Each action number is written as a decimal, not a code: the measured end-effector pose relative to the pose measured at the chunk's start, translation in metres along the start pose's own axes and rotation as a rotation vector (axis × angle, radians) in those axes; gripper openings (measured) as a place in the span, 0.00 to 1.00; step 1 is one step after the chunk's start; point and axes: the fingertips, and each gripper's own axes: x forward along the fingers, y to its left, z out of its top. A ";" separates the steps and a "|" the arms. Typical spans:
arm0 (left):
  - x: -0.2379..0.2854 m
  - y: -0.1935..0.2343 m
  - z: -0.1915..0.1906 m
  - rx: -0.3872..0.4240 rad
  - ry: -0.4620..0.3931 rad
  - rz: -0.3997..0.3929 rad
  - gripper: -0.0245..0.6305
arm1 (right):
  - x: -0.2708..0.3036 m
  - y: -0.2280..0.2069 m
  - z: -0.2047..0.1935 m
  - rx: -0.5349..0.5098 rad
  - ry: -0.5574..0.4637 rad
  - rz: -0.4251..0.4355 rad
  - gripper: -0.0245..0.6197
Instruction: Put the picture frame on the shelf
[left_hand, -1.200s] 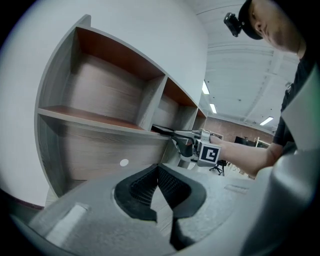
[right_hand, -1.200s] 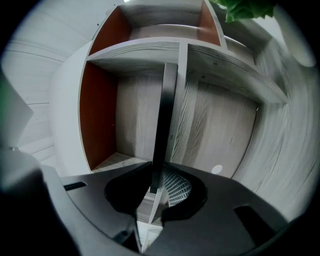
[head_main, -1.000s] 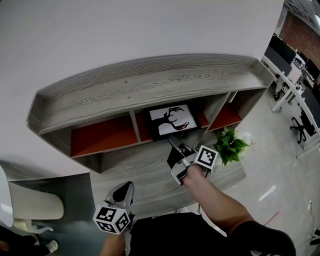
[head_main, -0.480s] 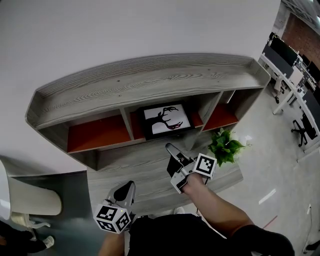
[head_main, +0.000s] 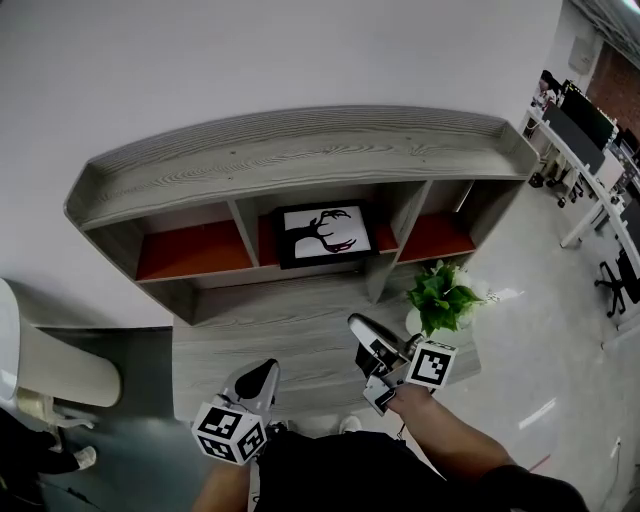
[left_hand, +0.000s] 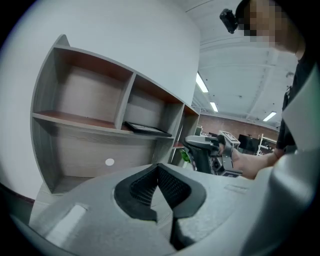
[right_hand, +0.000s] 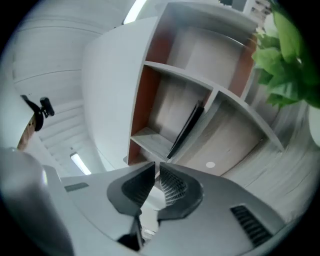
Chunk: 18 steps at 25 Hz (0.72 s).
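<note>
Three open compartments run across the shelf, a long unit of grey, streaked wood grain with a gently curved top board and orange-red lining inside each bay. The picture frame sits in the middle compartment, resting on its floor. It is a flat black rectangle around a white sheet printed with a dark antlered deer silhouette, its face turned up toward the head view. From the gripper views it shows only as a thin dark slab.

Below the compartments a grey wood-grain ledge juts out, carrying a leafy green plant in a pale pot at its right end.

Both grippers hang well short of the shelf, each with a black-and-white marker cube. The left gripper has its ribbed black pads meeting at the tips, with nothing caught between them. The right gripper has just been closing. Its ribbed pads stand almost together, a thin slit between them, and it is empty.
</note>
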 end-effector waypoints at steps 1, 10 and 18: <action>-0.001 -0.004 -0.001 -0.003 -0.003 0.010 0.05 | -0.007 0.004 -0.002 -0.024 0.011 0.013 0.09; -0.013 -0.043 -0.026 -0.034 -0.001 0.070 0.05 | -0.051 0.007 -0.016 -0.370 0.134 0.008 0.06; -0.022 -0.050 -0.016 -0.007 -0.016 0.061 0.05 | -0.064 0.041 -0.030 -0.504 0.145 0.038 0.06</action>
